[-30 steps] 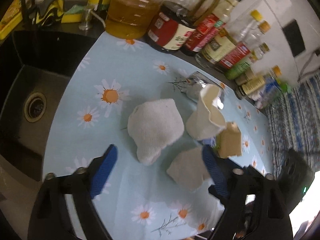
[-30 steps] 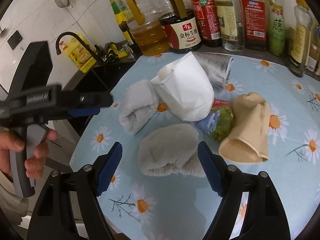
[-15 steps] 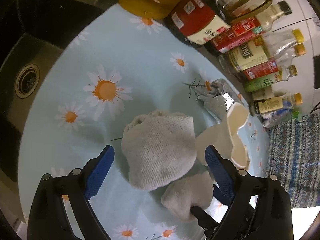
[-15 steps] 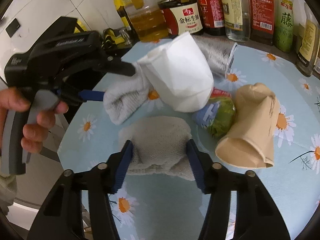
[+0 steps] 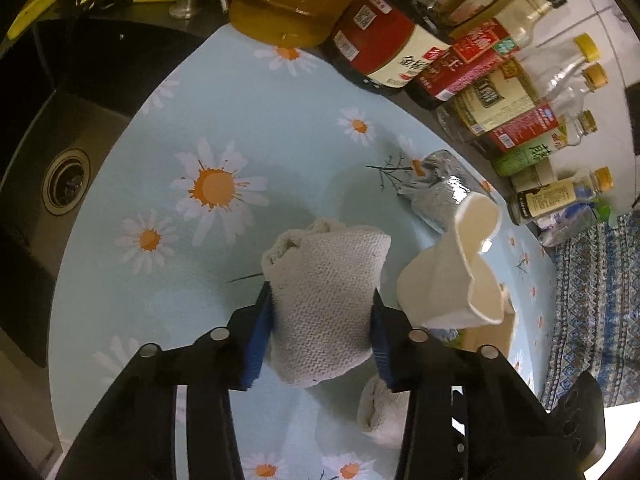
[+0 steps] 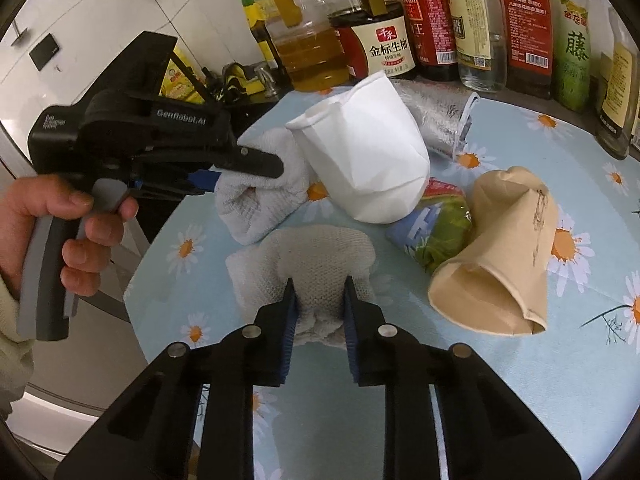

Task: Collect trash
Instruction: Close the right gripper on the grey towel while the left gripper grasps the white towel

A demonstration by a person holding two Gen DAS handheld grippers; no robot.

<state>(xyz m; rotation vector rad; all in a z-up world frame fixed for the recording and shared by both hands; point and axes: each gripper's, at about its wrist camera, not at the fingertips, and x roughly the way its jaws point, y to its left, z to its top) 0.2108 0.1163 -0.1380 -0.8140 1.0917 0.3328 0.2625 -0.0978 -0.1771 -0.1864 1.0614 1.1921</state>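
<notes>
A crumpled white cloth wad [image 5: 324, 304] lies on the daisy-print tabletop [image 5: 224, 120], and my left gripper [image 5: 320, 300] is closing on it, both blue pads pressing its sides. The right wrist view shows that wad [image 6: 260, 212] beside a greyer wad [image 6: 320, 256], which my right gripper [image 6: 319, 288] is shut on at its near edge. Close by lie a crushed white paper cup [image 6: 368, 160], a brown paper cup [image 6: 504, 248], a green snack wrapper [image 6: 436, 232] and a silver foil packet [image 6: 436, 120].
A row of sauce and oil bottles [image 6: 432, 24] lines the back of the table. A dark sink [image 5: 64, 180] drops off at the left edge. A person's hand [image 6: 60, 232] holds the left gripper's handle. A blue patterned cloth [image 5: 592, 320] lies to the right.
Both grippers went from wide open to closed on their cloth wads. The left gripper moved forward and down over the white wad; the right one barely shifted.
</notes>
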